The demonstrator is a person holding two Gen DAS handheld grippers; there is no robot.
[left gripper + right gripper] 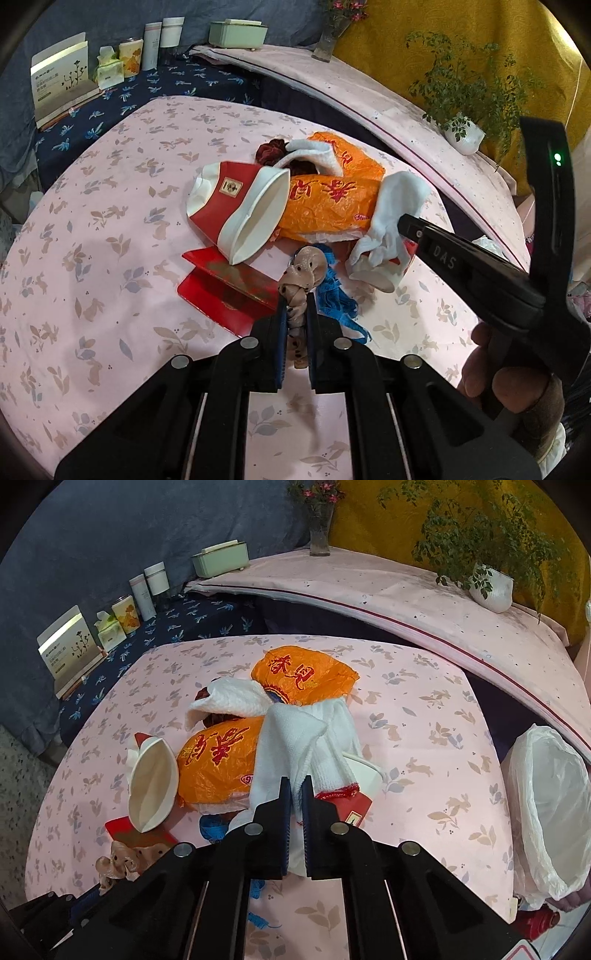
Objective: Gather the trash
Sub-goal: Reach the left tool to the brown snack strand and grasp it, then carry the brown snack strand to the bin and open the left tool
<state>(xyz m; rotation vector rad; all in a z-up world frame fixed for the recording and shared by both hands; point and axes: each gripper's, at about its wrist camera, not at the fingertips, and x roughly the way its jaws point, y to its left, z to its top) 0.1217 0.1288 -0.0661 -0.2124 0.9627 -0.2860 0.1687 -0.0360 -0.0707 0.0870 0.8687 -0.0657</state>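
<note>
A heap of trash lies on the pink tablecloth (92, 229): two orange plastic bags (325, 199) (218, 764), a crushed red and white paper cup (240, 210) (151, 786), a red envelope (225, 295), blue string (338, 295) and white cloths. My left gripper (295, 314) is shut on a beige spotted cloth strip (304, 273), also in the right wrist view (125, 856). My right gripper (295, 790) is shut on a white cloth with a red hem (314, 746); it shows in the left wrist view (400, 225) holding that cloth (395, 206).
A bin lined with a white bag (550, 812) stands off the table's right edge. A raised pink ledge (406, 602) behind holds a potted plant (491, 587), a vase (319, 528) and a green box (221, 559). Boxes and canisters (144, 590) stand at back left.
</note>
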